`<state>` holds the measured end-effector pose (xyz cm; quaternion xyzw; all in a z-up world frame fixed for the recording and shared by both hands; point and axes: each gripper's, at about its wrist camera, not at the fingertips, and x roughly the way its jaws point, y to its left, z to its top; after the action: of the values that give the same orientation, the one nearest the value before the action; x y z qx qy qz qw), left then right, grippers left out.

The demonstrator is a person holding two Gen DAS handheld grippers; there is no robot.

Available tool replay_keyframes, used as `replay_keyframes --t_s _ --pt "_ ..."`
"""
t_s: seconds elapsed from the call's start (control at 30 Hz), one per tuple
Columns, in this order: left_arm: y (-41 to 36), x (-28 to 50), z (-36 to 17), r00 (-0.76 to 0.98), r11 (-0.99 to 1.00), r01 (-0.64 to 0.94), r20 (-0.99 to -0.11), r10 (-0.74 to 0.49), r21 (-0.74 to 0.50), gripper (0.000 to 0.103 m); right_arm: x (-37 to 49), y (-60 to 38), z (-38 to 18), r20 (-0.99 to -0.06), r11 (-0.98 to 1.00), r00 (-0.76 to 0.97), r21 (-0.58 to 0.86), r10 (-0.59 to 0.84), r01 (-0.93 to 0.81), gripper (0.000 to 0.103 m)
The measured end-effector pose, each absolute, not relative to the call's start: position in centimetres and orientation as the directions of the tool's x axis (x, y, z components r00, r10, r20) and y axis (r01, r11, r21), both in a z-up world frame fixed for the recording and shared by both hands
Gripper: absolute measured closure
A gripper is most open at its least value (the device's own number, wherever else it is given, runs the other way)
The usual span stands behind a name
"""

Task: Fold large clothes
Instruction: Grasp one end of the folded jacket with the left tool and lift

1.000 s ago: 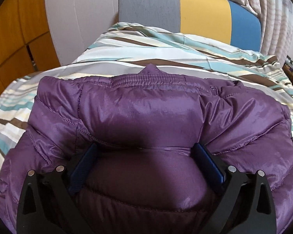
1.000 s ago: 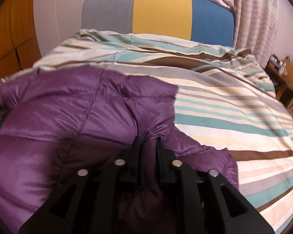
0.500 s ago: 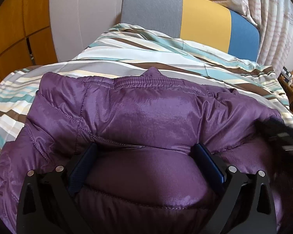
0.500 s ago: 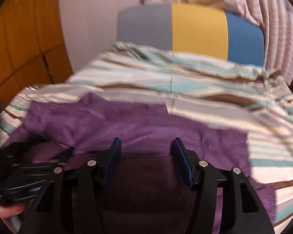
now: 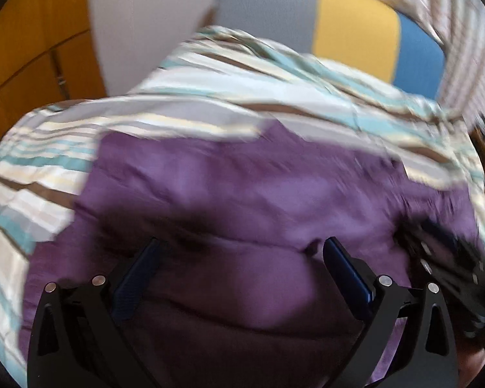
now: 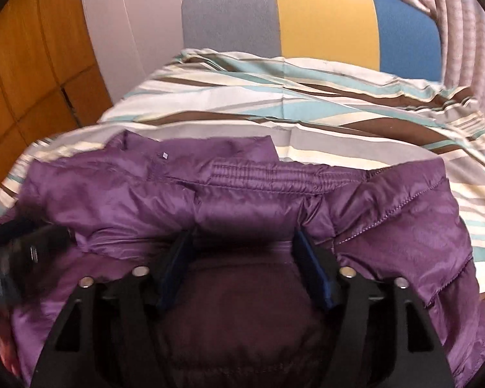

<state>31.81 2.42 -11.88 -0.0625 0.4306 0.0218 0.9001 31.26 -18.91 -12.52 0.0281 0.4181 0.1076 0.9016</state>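
Observation:
A purple padded jacket (image 6: 258, 200) lies folded on the striped bed, its elastic hem band facing the headboard. It also fills the lower half of the blurred left wrist view (image 5: 242, 200). My left gripper (image 5: 242, 252) is open, its jaws wide apart over the jacket's near bulge, holding nothing. My right gripper (image 6: 244, 242) is open too, jaws apart just above the jacket's middle. The left gripper shows as a dark blur at the left of the right wrist view (image 6: 22, 249); the right gripper shows blurred at the right of the left wrist view (image 5: 449, 258).
The striped duvet (image 6: 307, 110) covers the bed around the jacket. A grey, yellow and blue headboard (image 6: 323, 19) stands at the far end. Wooden cupboard doors (image 6: 26, 80) are on the left, curtains (image 6: 462, 9) on the right.
The right gripper let go of the jacket fold, opened and moved left over the jacket's middle. The left gripper stayed open and is now shifting, blurring its view.

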Motion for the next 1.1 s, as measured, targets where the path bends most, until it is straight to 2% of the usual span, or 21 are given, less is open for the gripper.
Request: replay_keyframes --t_s 0.13,0.23,0.3,0.43,0.53,0.77,0.83,0.9,1.0,1.07,1.1 --pt "5.6 32.9 -10.6 0.645 0.976 -0.161 -0.764 -0.009 -0.148 0.003 30.0 -19.3 -9.9 -0.720 0.970 0.650 0.169 0.243 -0.175 0.034" --pt "6.9 34.3 -11.4 0.628 0.972 -0.229 -0.771 0.104 -0.056 0.003 29.8 -17.9 -8.6 -0.709 0.960 0.650 0.170 0.276 -0.222 0.033" --pt "7.4 34.8 -12.6 0.605 0.971 -0.238 -0.786 0.125 -0.029 0.003 29.9 -16.0 -8.7 -0.718 0.955 0.639 0.131 0.277 -0.267 0.033" --pt "8.5 34.5 -15.0 0.616 0.964 -0.242 -0.785 0.061 -0.115 0.003 30.8 -14.0 -11.4 -0.762 0.957 0.605 0.068 0.233 -0.283 0.030" --pt "9.2 34.6 -16.1 0.620 0.953 -0.250 -0.784 0.020 -0.174 0.003 30.9 -13.7 -12.7 -0.748 0.962 0.629 0.046 0.213 -0.271 0.030" --pt "9.0 34.5 -15.9 0.605 0.956 -0.246 -0.796 0.024 -0.158 0.003 31.0 -14.1 -13.0 -0.740 0.959 0.630 0.066 0.233 -0.277 0.027" --pt "9.0 33.1 -14.9 0.591 0.963 -0.227 -0.806 0.021 -0.142 0.003 30.0 -15.3 -12.2 -0.701 0.952 0.655 0.122 0.282 -0.280 0.023" --pt "9.5 30.2 -13.7 0.629 0.964 -0.207 -0.777 0.003 -0.164 0.003 28.6 -17.2 -11.1 -0.654 0.948 0.688 0.183 0.315 -0.260 0.020" --pt "11.0 25.2 -12.6 0.690 0.955 -0.207 -0.724 -0.012 -0.213 0.003 25.7 -20.6 -10.1 -0.626 0.954 0.722 0.234 0.294 -0.186 0.020" --pt "12.5 21.7 -12.7 0.717 0.937 -0.251 -0.697 0.012 -0.241 0.003 23.7 -22.8 -9.8 -0.630 0.969 0.740 0.208 0.236 -0.133 0.023" --pt "13.1 20.5 -12.9 0.722 0.928 -0.268 -0.691 0.016 -0.259 0.003 22.8 -24.0 -9.8 -0.638 0.980 0.747 0.172 0.188 -0.100 0.027"
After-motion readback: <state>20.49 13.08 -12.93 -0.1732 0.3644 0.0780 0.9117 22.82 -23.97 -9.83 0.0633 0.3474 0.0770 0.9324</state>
